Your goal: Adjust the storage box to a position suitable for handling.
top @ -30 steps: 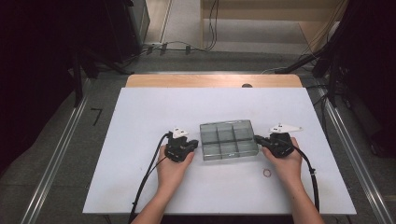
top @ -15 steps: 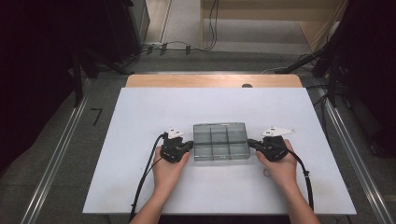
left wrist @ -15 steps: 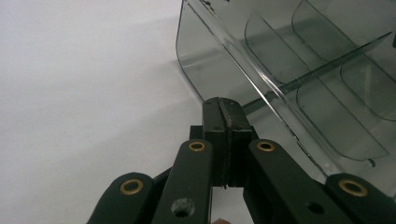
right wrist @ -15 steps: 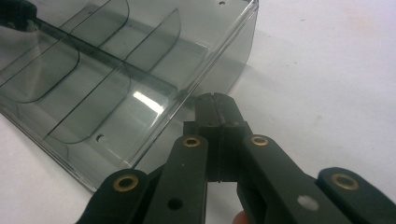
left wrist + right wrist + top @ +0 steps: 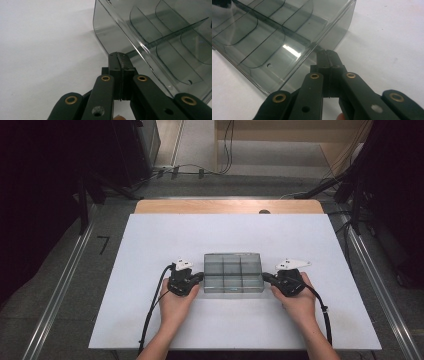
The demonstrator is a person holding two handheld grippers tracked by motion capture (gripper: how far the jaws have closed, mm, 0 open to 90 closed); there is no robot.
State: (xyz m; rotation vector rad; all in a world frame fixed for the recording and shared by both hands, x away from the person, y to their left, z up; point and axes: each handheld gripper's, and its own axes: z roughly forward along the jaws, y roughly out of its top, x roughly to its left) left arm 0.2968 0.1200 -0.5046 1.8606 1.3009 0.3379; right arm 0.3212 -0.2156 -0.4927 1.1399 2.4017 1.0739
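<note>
Here we are at the white table (image 5: 150, 250), and the clear smoky-grey divided tray (image 5: 233, 272) sits a little nearer the person than the table's middle, squarely between the two hands. The left gripper (image 5: 199, 278) is at the tray's left end wall, jaws pinched tight together on the rim of that wall; in the left gripper view (image 5: 119, 58) the tips meet right at the edge. The right gripper (image 5: 266, 277) mirrors it on the opposite end, jaws likewise closed narrow on the wall's top edge (image 5: 326, 55). Inside the tray, thin curved partitions split it into compartments.
</note>
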